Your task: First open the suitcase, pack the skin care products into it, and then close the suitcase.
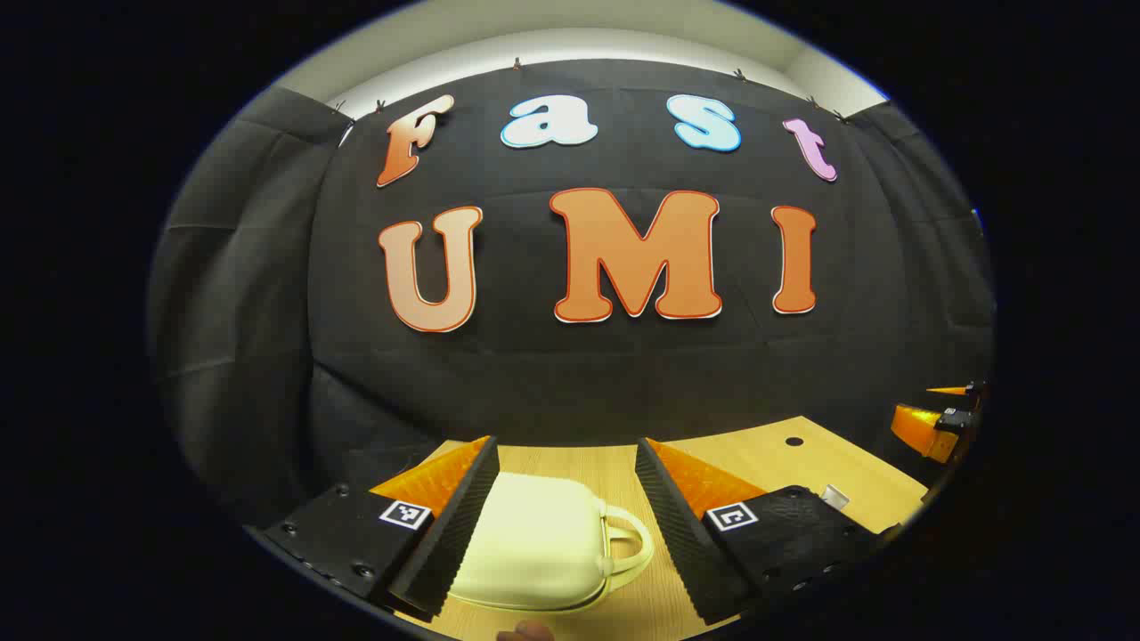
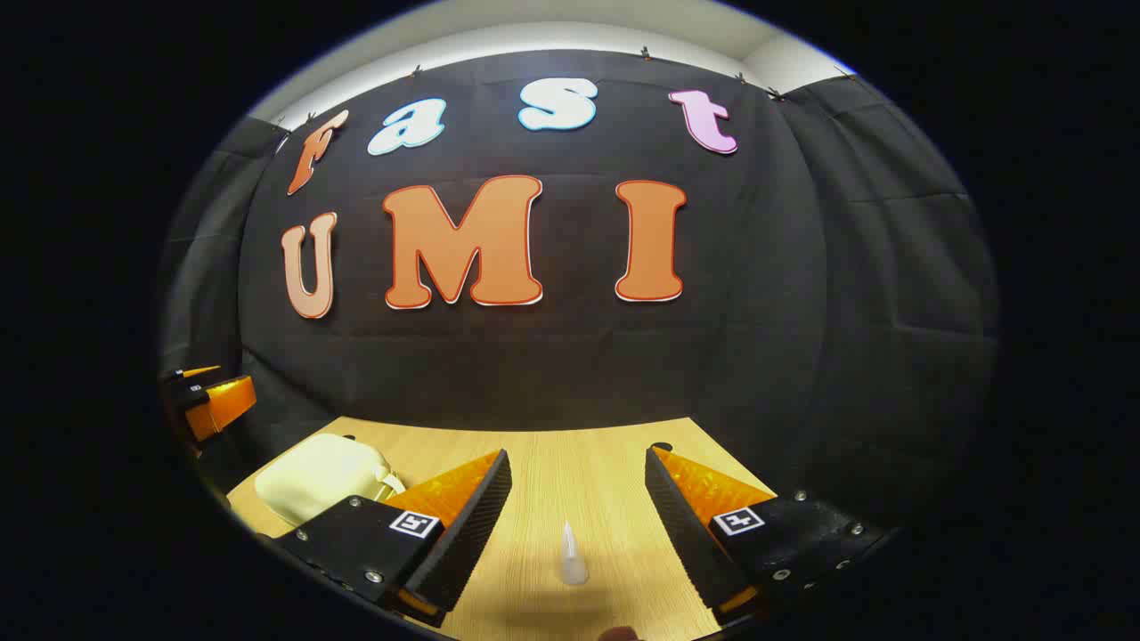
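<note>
Table [image 2: 588, 463]: light wood top, carried all items; back edge met the booth wall.
Suitcase [image 1: 534, 543]: small cream case w/ handle [image 1: 628, 543] on its right side. In left gripper view it lay flat on the table, near the front edge, directly ahead of the left fingers. In right gripper view it [image 2: 316, 485] sat toward the table's left edge. Lid looked closed; no gap visible at the seam.
Left gripper [image 1: 565, 525]: fingers spread wide, one each side of the suitcase in the view, not pressing on it. Contact w/ case: could not tell; judged hovering above/before it.
Right gripper [image 2: 577, 525]: fingers spread wide, nothing pinched. It also appeared far off at the right edge of left gripper view [image 1: 935, 423].
Skin care bottle [image 2: 571, 556]: small, pale, upright w/ tapered cap, stood on the table near the front edge, between the right fingers' lines, apart from both. Well apart from the suitcase.
Small pale object [image 1: 833, 494]: beside the left gripper's right finger; prob. same bottle, too small to confirm.
Progress: judged at start. Step 1 (open case) not yet done. Left: open, pack bottle, close.
Step in hand: approx. approach to suitcase by left gripper.
</note>
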